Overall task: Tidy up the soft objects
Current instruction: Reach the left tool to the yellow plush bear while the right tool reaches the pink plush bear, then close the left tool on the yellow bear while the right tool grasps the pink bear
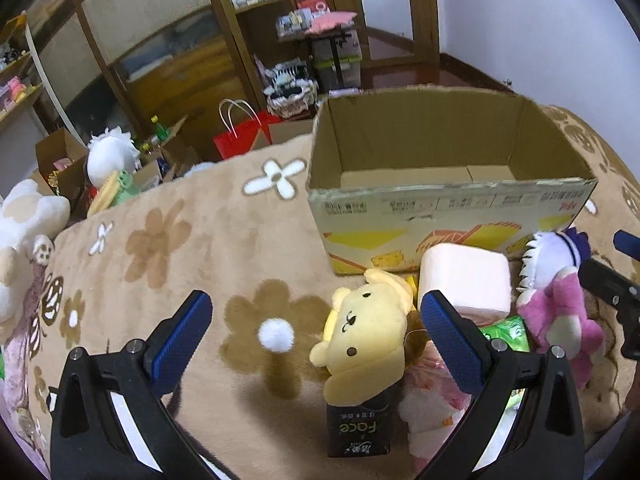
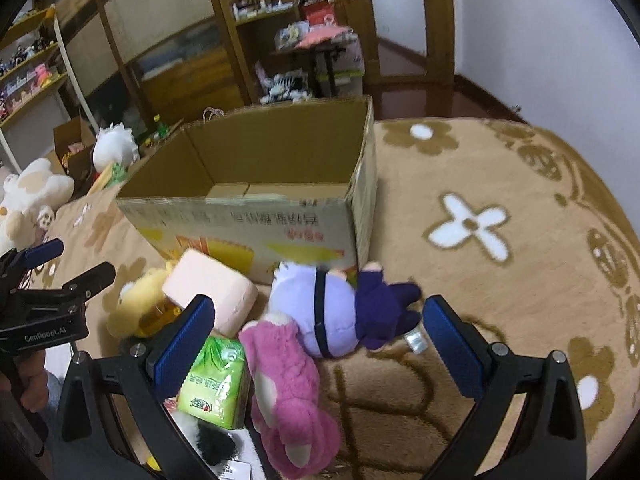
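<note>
Both grippers hang with jaws wide open and empty. The pink plush toy (image 2: 288,392) lies lengthwise between the right gripper (image 2: 320,344) jaws, near the cardboard box (image 2: 256,216); the left gripper (image 1: 316,340) frames the yellow plush toy (image 1: 364,328)

Both fisheye views are evenly lit by soft indoor light, fairly bright, with no harsh glare. Straight lines bow outward and the corners fall to black. A soft shadow lies on the flowered blanket (image 1: 168,240) beneath the yellow plush (image 1: 368,332). The cardboard box (image 2: 256,216) looks slightly smeared in the right wrist view; distant shelves are hazy.
</note>
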Action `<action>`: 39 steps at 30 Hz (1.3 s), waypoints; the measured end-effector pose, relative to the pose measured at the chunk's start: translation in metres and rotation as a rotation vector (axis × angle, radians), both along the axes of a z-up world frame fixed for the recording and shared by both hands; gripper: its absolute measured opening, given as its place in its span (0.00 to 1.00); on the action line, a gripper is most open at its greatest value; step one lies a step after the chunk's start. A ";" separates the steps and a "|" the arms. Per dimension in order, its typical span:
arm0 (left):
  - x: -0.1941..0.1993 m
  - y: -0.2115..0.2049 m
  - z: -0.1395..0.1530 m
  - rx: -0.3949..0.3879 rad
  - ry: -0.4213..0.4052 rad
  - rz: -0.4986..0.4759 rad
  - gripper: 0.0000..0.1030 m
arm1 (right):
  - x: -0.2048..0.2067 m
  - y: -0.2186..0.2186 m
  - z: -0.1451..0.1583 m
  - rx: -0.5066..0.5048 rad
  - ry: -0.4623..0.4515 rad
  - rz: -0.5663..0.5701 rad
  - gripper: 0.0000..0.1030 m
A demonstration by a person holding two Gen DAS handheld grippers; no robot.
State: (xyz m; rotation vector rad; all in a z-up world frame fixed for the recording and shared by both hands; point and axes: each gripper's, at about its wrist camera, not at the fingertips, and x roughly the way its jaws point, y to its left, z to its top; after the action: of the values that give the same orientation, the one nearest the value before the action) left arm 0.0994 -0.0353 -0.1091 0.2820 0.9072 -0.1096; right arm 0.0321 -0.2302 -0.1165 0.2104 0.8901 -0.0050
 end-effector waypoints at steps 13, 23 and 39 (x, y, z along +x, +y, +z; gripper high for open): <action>0.019 -0.010 -0.049 0.024 0.124 -0.036 1.00 | 0.022 0.017 -0.053 0.028 0.177 0.101 0.88; 0.028 -0.002 -0.065 -0.038 0.177 -0.017 0.96 | 0.021 0.011 -0.058 0.047 0.199 0.093 0.74; 0.021 0.002 -0.052 -0.189 0.235 -0.003 0.48 | -0.006 0.012 -0.017 0.031 0.125 0.131 0.37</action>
State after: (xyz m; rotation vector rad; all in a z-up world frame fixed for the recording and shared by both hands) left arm 0.1208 -0.0329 -0.1615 0.0953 1.1212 -0.2330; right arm 0.0259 -0.2185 -0.1334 0.1819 1.0280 0.1186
